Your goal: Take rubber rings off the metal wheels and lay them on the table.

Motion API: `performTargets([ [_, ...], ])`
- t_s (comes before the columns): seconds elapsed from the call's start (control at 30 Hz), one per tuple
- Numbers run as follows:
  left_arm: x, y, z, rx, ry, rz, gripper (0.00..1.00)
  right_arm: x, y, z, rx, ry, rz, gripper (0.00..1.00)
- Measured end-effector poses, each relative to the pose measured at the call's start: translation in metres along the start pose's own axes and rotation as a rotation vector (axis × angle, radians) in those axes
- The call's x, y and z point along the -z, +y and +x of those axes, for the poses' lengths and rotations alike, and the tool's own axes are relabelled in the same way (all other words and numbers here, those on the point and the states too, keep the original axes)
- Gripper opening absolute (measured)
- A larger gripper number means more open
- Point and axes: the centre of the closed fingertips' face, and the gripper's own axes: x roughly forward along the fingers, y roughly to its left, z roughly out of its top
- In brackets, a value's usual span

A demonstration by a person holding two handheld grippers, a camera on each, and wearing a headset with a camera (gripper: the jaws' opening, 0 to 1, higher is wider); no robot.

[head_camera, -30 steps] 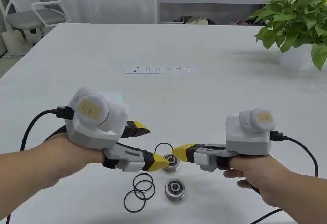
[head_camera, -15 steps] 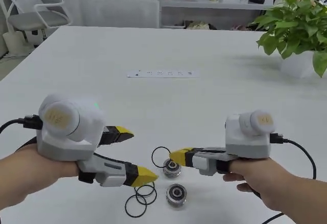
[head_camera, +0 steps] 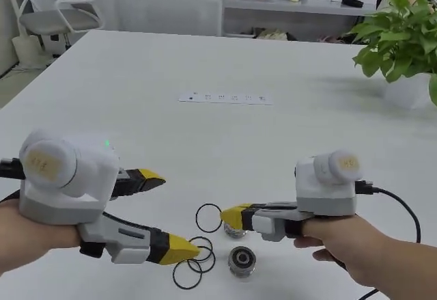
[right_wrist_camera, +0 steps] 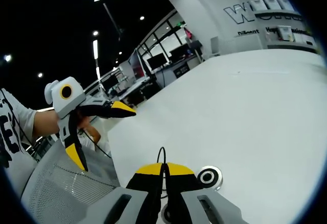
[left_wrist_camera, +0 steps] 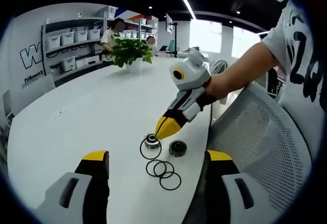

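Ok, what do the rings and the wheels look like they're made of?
The rings are thin, matte black loops lying flat and overlapped, with one pinched in the right gripper; probably rubber. The wheels are silvery, with glinting rims around dark centres; probably bare metal, though I can't tell which kind.

We are seeing a potted plant (head_camera: 399, 30) sitting right of the power strip (head_camera: 225, 98), a chair (head_camera: 61, 18) standing beyond it.
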Motion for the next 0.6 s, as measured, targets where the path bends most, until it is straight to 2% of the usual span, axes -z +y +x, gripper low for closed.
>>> performTargets([
  [0.17, 0.002, 0.002, -0.01, -0.017, -0.015, -0.017, 0.77, 0.006, 0.007, 0.008, -0.02, 0.035, -0.012, 0.0],
  [0.6, 0.013, 0.009, -0.027, -0.058, -0.01, -0.038, 0.78, 0.024, 0.018, 0.028, -0.065, 0.124, 0.004, 0.0],
])
